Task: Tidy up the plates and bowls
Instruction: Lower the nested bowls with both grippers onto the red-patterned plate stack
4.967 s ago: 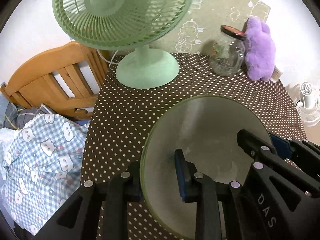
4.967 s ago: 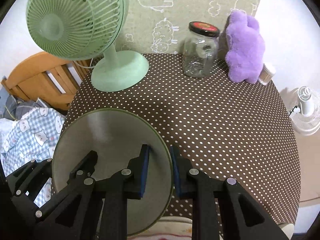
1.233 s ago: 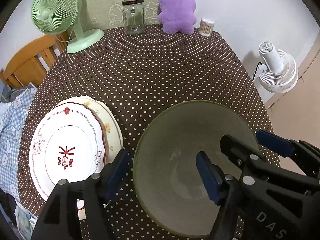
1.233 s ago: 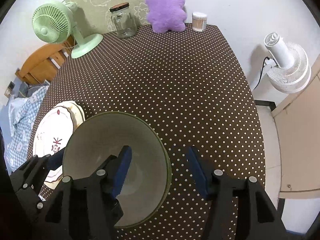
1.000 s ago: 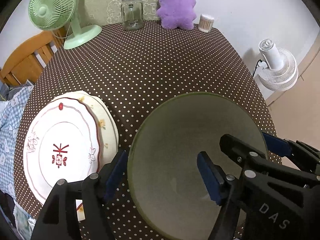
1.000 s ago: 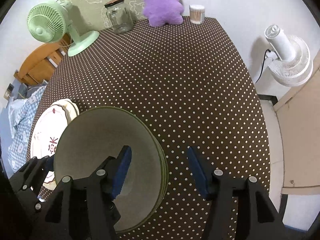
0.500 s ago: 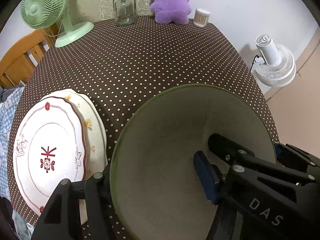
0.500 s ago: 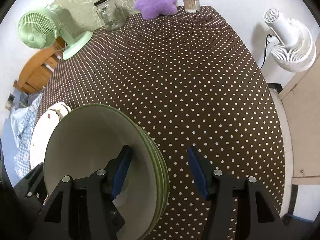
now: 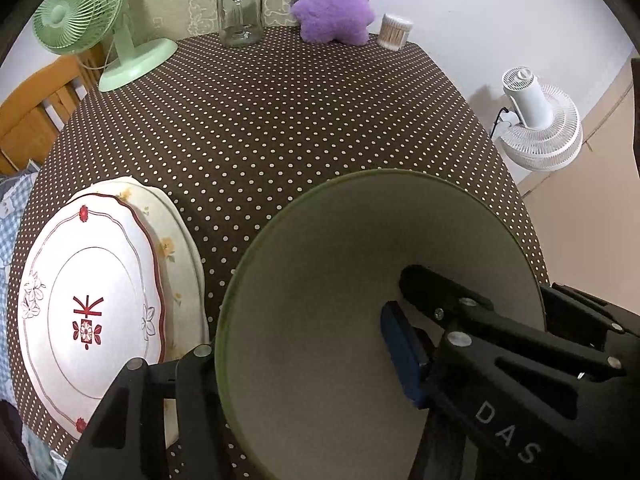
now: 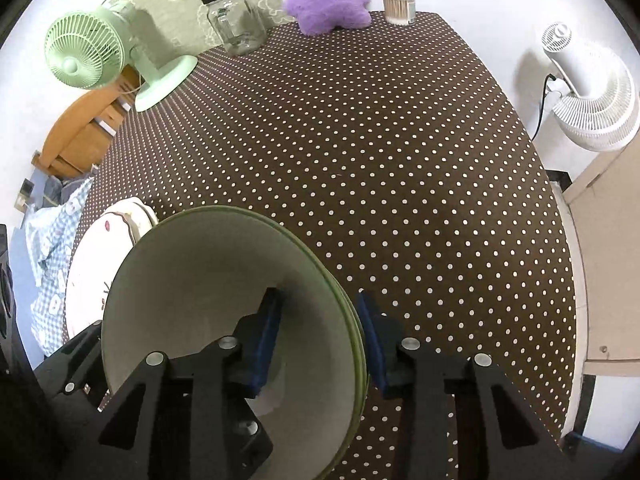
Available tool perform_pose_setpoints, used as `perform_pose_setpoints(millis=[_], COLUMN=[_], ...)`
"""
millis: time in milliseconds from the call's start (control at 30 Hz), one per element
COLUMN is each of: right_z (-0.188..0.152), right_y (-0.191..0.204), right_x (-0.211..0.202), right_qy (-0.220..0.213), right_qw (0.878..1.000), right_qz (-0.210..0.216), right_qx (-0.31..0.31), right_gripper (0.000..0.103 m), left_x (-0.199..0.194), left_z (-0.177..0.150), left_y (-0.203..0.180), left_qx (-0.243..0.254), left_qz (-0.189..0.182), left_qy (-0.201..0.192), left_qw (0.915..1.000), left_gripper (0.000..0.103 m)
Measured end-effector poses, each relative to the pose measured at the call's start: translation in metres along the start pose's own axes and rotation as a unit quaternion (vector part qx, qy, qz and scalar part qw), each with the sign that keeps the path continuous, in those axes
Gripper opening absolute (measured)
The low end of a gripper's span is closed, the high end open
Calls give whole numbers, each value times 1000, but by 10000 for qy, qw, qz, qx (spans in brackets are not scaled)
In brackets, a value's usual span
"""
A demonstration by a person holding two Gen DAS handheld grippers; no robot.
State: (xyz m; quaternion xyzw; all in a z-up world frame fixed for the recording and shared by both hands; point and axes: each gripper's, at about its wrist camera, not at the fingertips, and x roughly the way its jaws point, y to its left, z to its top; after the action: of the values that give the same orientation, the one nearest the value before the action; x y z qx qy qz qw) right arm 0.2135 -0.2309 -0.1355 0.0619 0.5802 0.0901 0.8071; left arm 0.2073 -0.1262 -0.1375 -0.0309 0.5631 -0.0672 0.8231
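The green bowls sit nested as a stack near the front edge of the bench, tilted so that the open side faces you. In the right wrist view several rims show one behind another along the right edge of the stack. In the left wrist view the top bowl fills the lower centre.

Your right gripper straddles the right side of the stack: one blue pad lies inside the top bowl, the other outside the rims. Its jaws have just been closing with the rims between them. The outer pad stands at the rims; whether both pads press you cannot tell from these views.

Your left gripper straddles the left wall of the stack, with one finger inside the bowl and the other outside and partly hidden behind the rim. Its jaws have also just been closing on the wall; firm contact cannot be confirmed.

Just to the left of the bowls lies a stack of plates, flat on the bench, a white plate with a red motif on top of a cream floral one.

At the far edge stand a green fan, a glass jar, a purple plush toy and a cotton swab container. A white fan stands on the floor to the right.
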Motion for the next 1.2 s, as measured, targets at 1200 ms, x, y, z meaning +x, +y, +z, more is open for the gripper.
perform_pose_setpoints(millis=[1200], right_z=[-4], right_y=[55], right_x=[-86], right_qy=[-501], right_qw=[9987], right_qz=[-103], right_qx=[-54], right_gripper=[43], left_x=[-85], left_z=[5], left_y=[29], left_qx=[84], left_qz=[-55], left_qy=[-405], left_qw=[9991], left_gripper=[59])
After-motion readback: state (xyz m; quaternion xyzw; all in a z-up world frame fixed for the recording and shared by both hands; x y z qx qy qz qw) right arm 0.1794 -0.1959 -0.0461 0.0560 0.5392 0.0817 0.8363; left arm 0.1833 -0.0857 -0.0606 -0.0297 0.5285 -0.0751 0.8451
